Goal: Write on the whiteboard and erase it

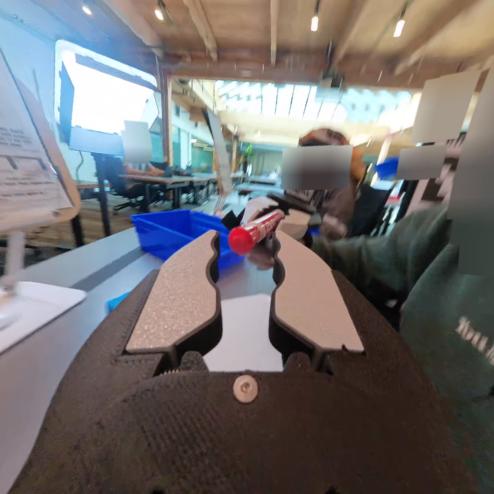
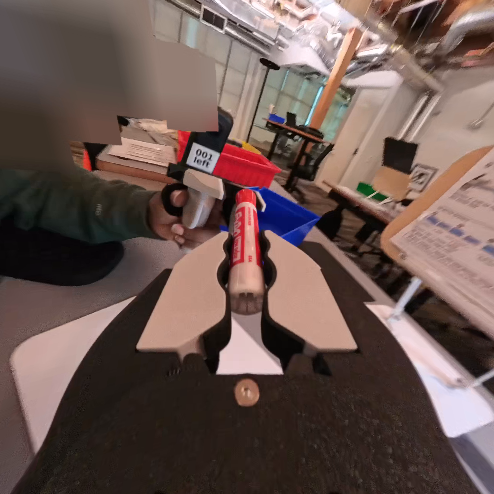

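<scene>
Between the right gripper's clamped fingers sits the red-capped white marker, cap pointing far. Left gripper, fingers apart, should close squarely on that cap — then pull straight.

Blue bin sat just beyond my open left gripper; red marker crossed gap right of bin. Bare grey table left of bin looked passable.

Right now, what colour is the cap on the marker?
Red. The marker cap faces the camera in the left wrist view, which shows it best.
</scene>
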